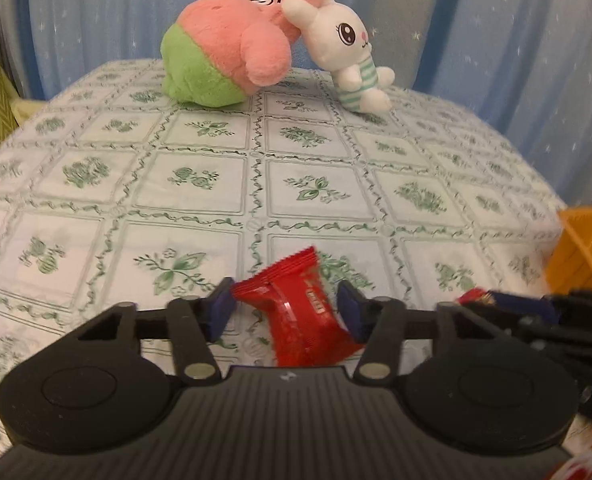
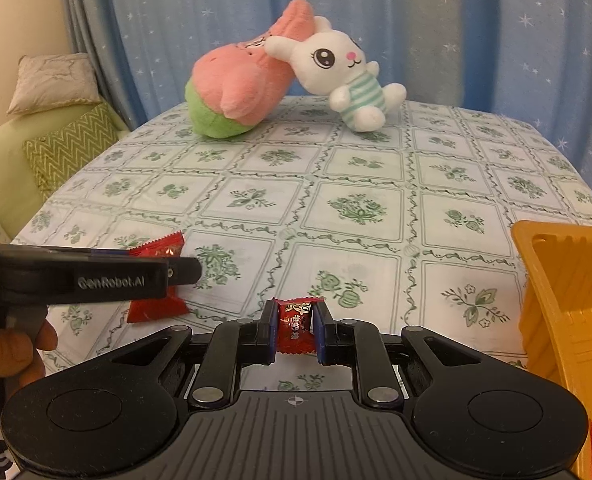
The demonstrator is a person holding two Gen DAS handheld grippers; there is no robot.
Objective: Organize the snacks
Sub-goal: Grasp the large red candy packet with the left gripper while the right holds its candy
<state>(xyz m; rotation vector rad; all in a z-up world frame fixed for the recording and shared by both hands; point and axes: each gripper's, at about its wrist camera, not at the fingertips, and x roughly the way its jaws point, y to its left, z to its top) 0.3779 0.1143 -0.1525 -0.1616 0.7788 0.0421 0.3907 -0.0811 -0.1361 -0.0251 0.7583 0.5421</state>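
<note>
A red snack packet (image 1: 296, 308) lies between the pads of my left gripper (image 1: 285, 306), whose jaws stand wide around it with gaps on both sides. In the right wrist view the same packet (image 2: 157, 276) sits on the tablecloth, partly hidden by the left gripper body (image 2: 83, 276). My right gripper (image 2: 294, 328) is shut on a small red candy (image 2: 294, 326) and holds it above the table. An orange tray (image 2: 568, 320) stands at the right edge, and it also shows in the left wrist view (image 1: 584, 248).
A pink and green plush (image 1: 231, 48) and a white bunny plush (image 1: 344, 52) lie at the table's far side. The table has a green floral cloth (image 2: 336, 200). A sofa with cushions (image 2: 67, 152) is to the left. Blue curtains hang behind.
</note>
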